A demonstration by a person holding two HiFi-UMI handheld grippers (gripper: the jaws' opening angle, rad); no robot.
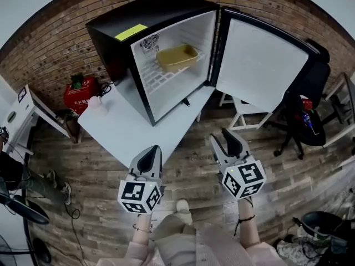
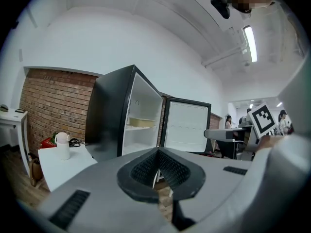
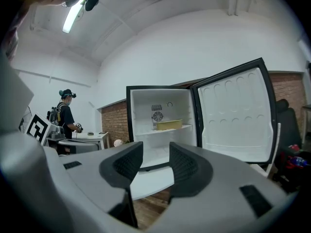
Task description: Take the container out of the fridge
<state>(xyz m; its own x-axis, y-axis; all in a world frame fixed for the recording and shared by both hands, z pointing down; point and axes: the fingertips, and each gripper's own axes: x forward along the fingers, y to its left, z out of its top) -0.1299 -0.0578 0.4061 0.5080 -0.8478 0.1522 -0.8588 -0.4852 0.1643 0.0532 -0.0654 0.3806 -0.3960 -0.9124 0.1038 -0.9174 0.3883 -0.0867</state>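
One fridge (image 1: 111, 26), one container (image 1: 177, 57), two tools (image 1: 150, 157) (image 1: 229, 141).

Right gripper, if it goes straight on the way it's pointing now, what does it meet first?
Probably the open fridge: the right gripper, jaws apart, aims into its cavity, just below the container. The white table edge sits lower in the line and might come first; depth is unclear.

Both grippers are held out level, well short of the fridge (image 1: 111, 24), their jaws pointing toward it. The left gripper (image 1: 150, 155) faces the fridge's open front, jaws closed together with nothing between them. The right gripper (image 1: 228, 139) sits toward the fridge's hinge side, jaws apart and empty. The wrists (image 1: 143, 224) extend straight back from each gripper.
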